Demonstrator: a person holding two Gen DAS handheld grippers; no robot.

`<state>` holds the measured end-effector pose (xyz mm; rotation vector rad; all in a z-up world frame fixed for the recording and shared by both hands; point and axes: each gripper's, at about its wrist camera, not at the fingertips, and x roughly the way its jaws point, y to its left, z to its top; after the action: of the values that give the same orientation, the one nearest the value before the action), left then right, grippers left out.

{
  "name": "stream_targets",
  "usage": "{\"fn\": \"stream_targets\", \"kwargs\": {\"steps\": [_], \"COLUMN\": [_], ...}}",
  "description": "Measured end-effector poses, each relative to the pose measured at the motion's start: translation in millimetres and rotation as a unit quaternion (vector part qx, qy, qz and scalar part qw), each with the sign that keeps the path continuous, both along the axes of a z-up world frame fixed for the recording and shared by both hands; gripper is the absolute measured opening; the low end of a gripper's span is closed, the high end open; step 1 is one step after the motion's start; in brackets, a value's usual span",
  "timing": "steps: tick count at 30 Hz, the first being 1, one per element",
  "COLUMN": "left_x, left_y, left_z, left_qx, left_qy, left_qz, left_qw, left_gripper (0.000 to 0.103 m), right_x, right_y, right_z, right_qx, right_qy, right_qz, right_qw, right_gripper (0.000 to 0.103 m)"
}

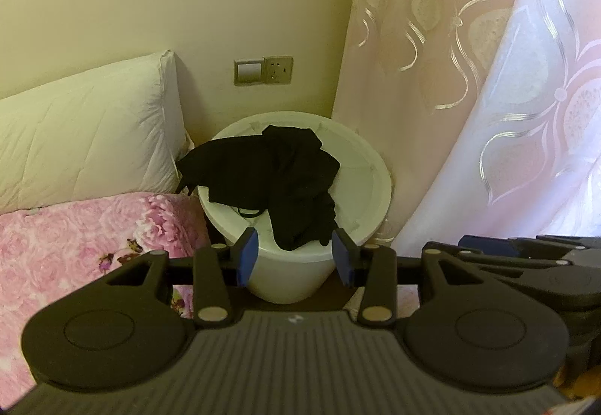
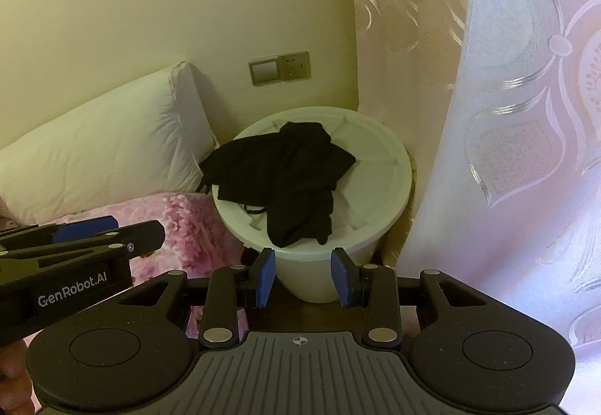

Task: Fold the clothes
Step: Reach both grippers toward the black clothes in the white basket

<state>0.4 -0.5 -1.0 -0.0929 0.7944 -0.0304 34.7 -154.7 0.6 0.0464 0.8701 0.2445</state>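
The black garment (image 1: 270, 182) is lying crumpled on the white round stool (image 1: 370, 186), straight ahead of both tools, while the left gripper (image 1: 296, 257) and the right gripper (image 2: 303, 278) are waiting wide open and empty, about equally near.

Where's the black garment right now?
In both wrist views the black garment lies crumpled on the white round container, spilling over its front rim, between the white pillow and the curtain.

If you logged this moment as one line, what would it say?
left gripper: open, empty | right gripper: open, empty | black garment: crumpled on white round stool, untouched | fold: not started
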Motion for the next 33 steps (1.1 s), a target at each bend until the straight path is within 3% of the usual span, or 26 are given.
{"fn": "stream_targets", "kwargs": {"steps": [5,17,24,33], "left_x": [2.3,16.4,22.8,22.2], "left_y": [-3.3,11.6,29.2,52.6], "left_z": [-5.9,-15.1,-22.6,-37.7], "left_qx": [0.000,-0.014,-0.012,-0.038], "left_qy": [0.003,0.020,0.037,0.057], "left_qz": [0.008,0.023,0.027,0.031], "left_qw": [1.0000,0.9994,0.9989,0.9972], "left_gripper": [0.039,0.039,0.039,0.039], "right_x": [3.3,5.4,12.5,22.9], "right_y": [7.0,-9.0,-0.7,22.5], "right_z": [6.0,-14.2,-21.5,-24.7], "right_qx": [0.002,0.001,-0.003,-0.013], "right_qy": [0.000,0.000,0.003,0.014], "right_qz": [0.003,0.011,0.016,0.025], "right_qw": [1.000,1.000,1.000,1.000], "right_gripper": [0.037,0.037,0.037,0.037]}}
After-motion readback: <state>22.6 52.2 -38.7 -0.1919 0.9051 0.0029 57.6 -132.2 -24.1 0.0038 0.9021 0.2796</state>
